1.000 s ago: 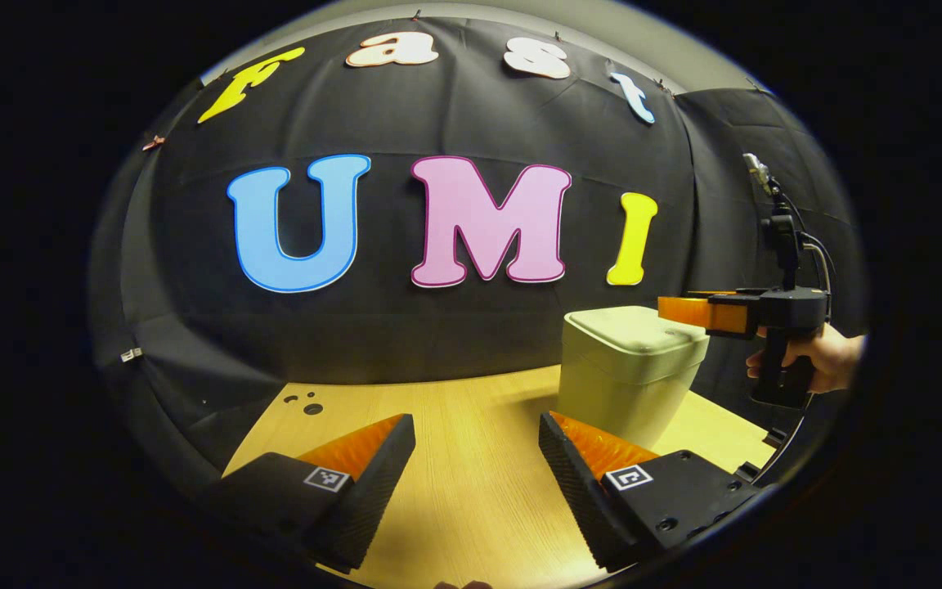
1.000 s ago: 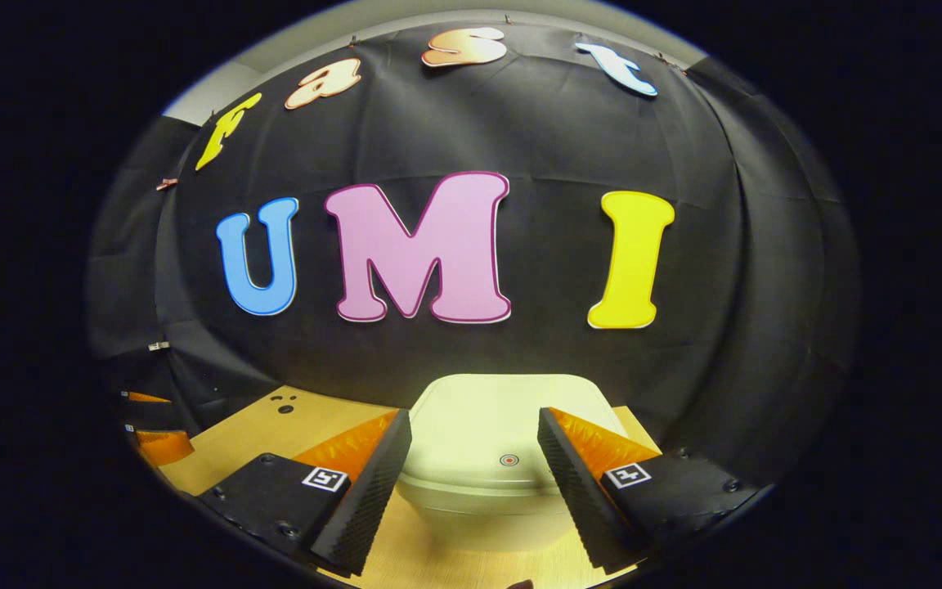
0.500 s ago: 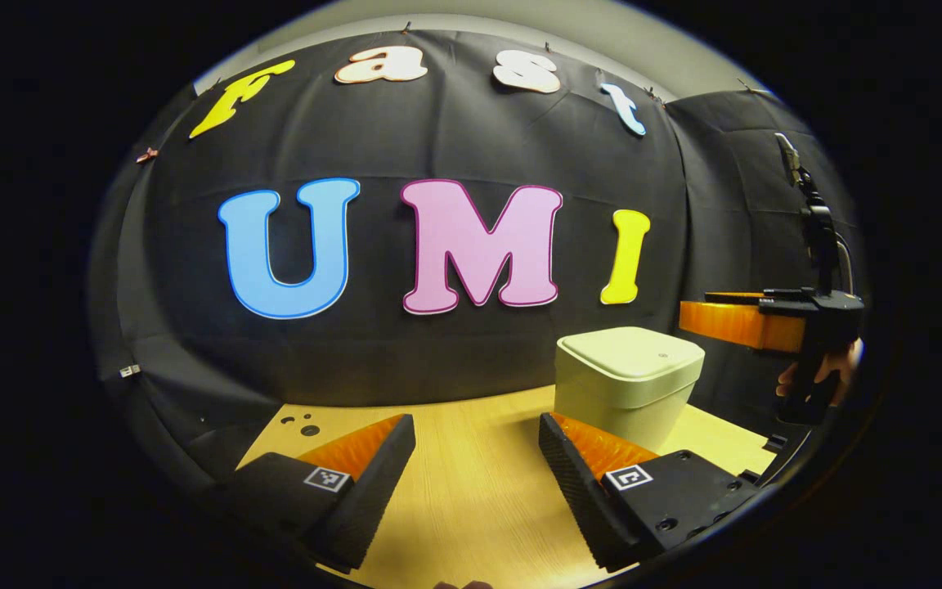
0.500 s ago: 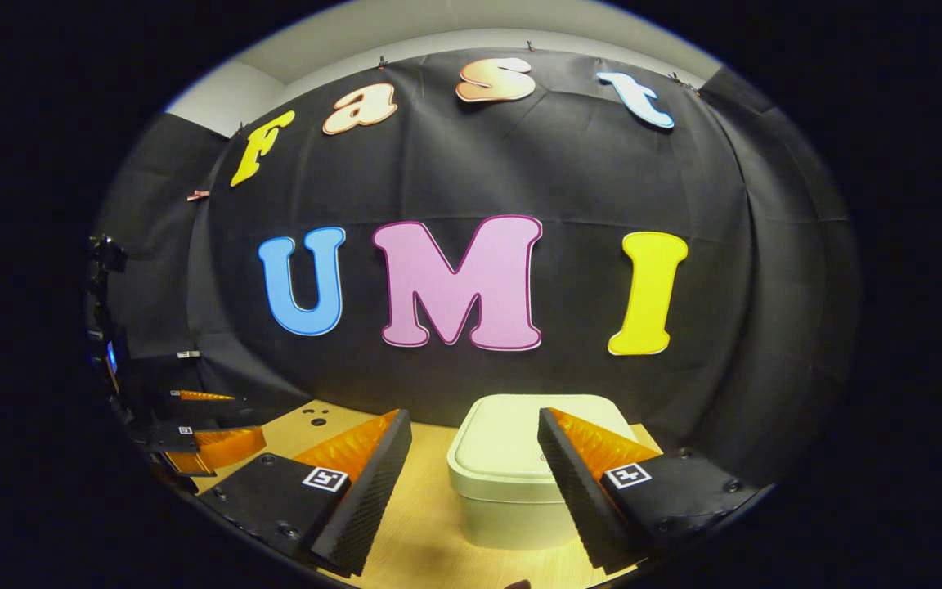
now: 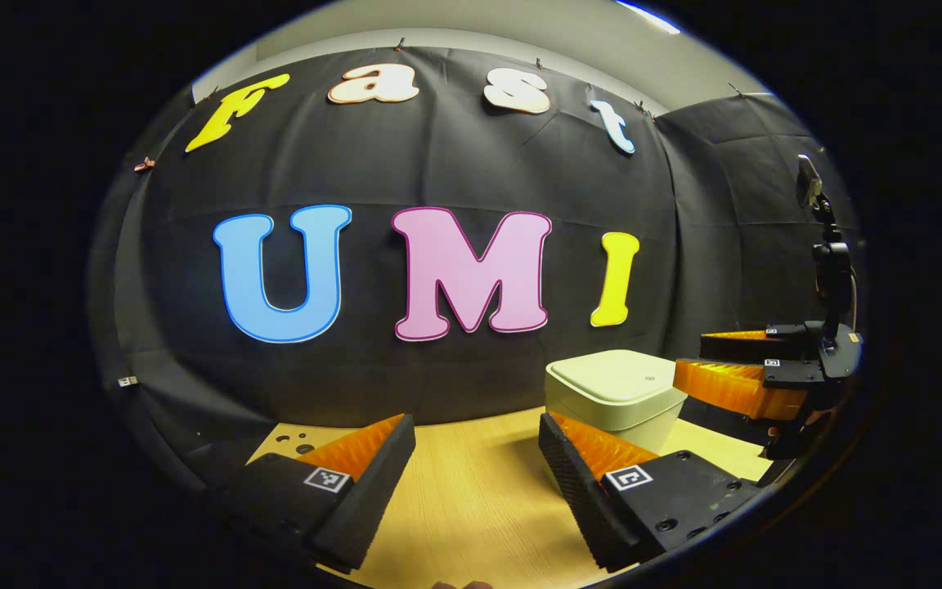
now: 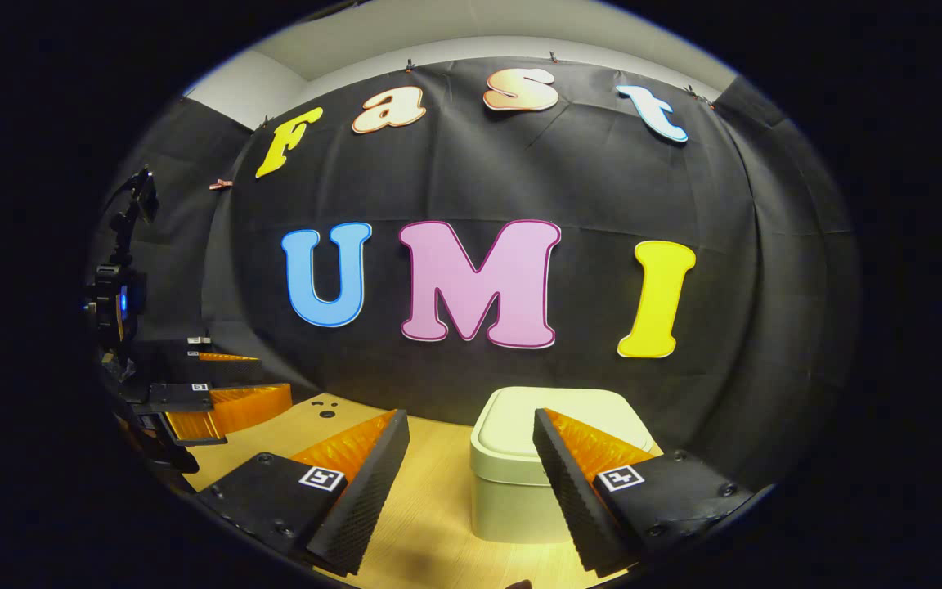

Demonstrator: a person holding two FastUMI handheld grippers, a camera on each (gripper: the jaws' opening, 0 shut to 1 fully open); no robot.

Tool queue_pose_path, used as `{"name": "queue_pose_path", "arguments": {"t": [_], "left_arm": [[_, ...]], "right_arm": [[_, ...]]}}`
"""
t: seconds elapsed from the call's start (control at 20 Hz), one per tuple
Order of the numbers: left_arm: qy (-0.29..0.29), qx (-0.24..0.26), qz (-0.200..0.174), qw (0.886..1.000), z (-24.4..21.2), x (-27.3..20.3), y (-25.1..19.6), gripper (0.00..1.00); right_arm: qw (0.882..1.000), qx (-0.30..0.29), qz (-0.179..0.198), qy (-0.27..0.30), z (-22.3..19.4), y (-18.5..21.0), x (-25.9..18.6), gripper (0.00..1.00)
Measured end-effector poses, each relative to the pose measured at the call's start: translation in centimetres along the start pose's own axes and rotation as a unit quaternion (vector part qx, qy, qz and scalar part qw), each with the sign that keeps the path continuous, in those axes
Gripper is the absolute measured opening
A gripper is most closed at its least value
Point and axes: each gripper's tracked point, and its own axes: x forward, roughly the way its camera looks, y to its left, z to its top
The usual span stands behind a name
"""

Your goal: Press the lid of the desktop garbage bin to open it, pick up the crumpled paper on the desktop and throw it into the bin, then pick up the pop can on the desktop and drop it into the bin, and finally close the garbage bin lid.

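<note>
Garbage bin [image 6: 520,483] on the desktop [image 5: 471,499], lid [image 5: 608,378] shut. Over the preceding second the right gripper [image 6: 471,466] had drawn back from above the lid and now stood just in front of the bin, fingers spread, empty. Left gripper [image 5: 475,462], beside the bin, likewise spread. The closing press appeared complete; paper and can presumably inside.

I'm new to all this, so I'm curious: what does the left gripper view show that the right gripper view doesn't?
Left gripper view: the left tongs open up close, the right tongs off at the right edge. Right gripper view: the reverse, with the right tongs open up close and the left tongs at the left edge. Both share the pale garbage bin with its lid down, standing on the wooden desktop.
</note>
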Motion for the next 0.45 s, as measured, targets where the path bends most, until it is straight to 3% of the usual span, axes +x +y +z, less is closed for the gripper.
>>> {"name": "queue_pose_path", "arguments": {"t": [0.45], "left_arm": [[-0.001,-0.001,-0.004,1.0,0.1,0.51,-0.25,0.98]], "right_arm": [[1.0,0.002,-0.012,0.007,-0.48,-0.57,-0.08,0.96]]}}
